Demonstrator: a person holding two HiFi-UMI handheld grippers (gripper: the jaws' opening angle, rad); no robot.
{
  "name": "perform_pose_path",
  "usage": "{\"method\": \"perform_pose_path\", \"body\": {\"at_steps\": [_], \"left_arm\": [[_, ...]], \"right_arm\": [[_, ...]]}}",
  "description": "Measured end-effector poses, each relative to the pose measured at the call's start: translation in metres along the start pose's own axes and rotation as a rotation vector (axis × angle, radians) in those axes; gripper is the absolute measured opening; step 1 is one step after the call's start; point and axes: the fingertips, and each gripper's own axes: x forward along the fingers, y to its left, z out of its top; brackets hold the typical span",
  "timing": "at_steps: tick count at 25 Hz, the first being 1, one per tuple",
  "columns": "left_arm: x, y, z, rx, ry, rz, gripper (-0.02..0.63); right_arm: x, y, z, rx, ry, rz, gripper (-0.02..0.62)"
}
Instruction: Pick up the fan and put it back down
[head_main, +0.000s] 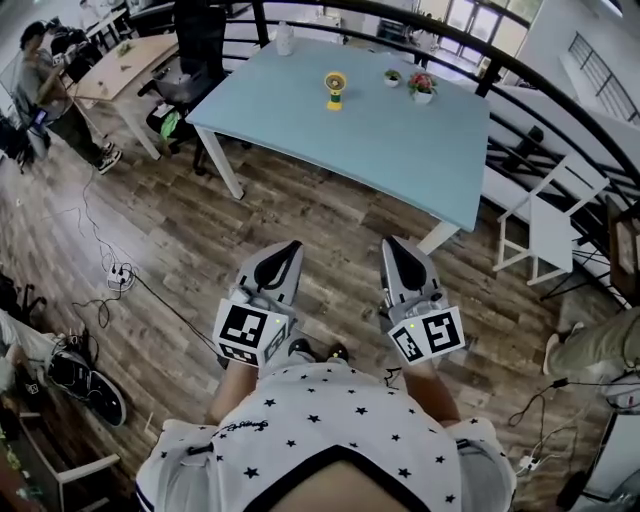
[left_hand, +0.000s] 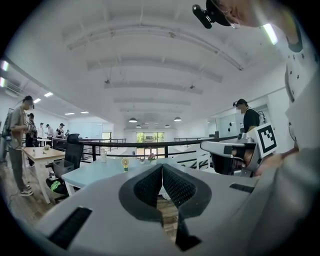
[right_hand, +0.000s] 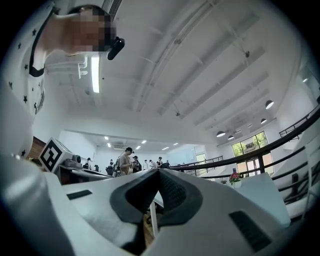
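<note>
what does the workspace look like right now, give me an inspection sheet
surface: light blue table, on a wooden floor
job's things: yellow fan upright on the table, untouched
clutter: two flower pots near the fan, bottle at the far edge
grippers: left gripper and right gripper both shut, empty, held over the floor short of the table
cables: power strip with cables on the floor at left
surroundings: office chair, white chair, person standing at left
</note>
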Motion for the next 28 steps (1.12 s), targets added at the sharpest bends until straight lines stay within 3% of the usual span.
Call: {"method": "perform_pose_path", "body": {"at_steps": [8,21,28], "left_arm": [[0.021,-0.021,0.002,0.000,0.010,-0.001,0.029],[0.004,0.000,-0.012,-0.010,0.045,0.125,0.029],[0.016,0.023,-0.019,-0.052,0.025,0.084,0.029]], "right_arm": [[-0.012,-0.027,-0.004,0.020,0.007,0.007,-0.005],[0.012,-0.017,-0.025,0.079,0.017,0.121,-0.002],[0.040,-0.011,-0.033,0.061,0.049,0.129,0.003]]}}
